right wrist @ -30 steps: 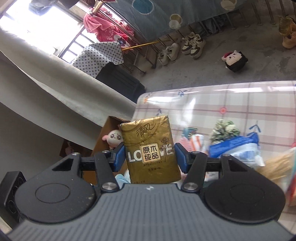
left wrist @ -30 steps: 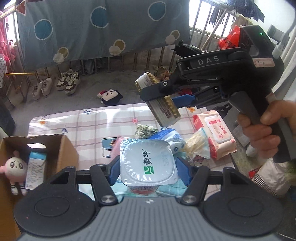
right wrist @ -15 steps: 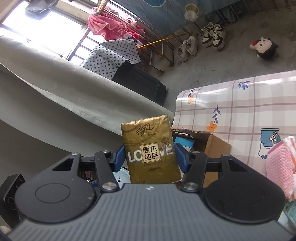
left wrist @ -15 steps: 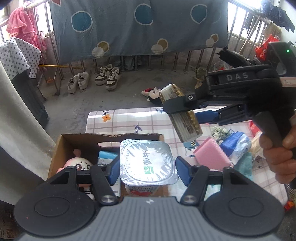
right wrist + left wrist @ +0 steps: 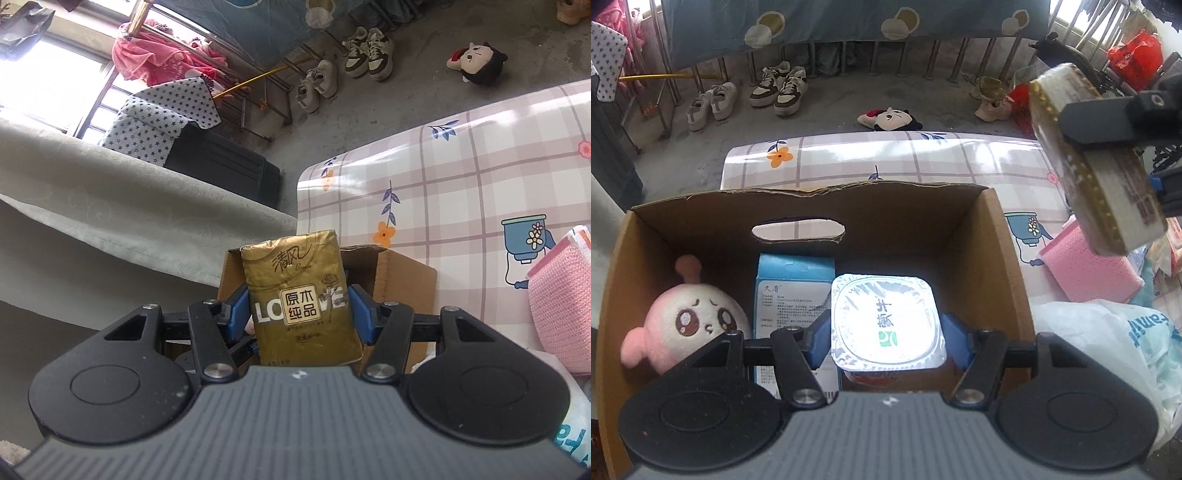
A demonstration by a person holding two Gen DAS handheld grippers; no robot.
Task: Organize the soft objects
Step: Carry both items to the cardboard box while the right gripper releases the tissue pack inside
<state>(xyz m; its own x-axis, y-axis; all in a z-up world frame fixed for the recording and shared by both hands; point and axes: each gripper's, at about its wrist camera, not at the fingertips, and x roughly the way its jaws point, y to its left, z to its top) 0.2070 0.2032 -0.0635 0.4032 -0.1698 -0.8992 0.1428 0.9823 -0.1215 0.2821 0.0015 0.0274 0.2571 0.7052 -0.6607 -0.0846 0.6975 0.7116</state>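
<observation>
A square yogurt cup with a silver foil lid (image 5: 886, 319) was held tight by the left tool (image 5: 888, 338) over the brown cardboard box (image 5: 1004, 258), likely for dropping in, while a gold tissue pack (image 5: 301, 299) was gripped by the right tool (image 5: 299, 314) close by.

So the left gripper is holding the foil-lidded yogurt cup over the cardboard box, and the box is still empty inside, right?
Not empty. The left wrist view shows the cardboard box already holding a pink plush toy and a blue carton. The rest stands: the left gripper is shut on the yogurt cup over the box.
</observation>
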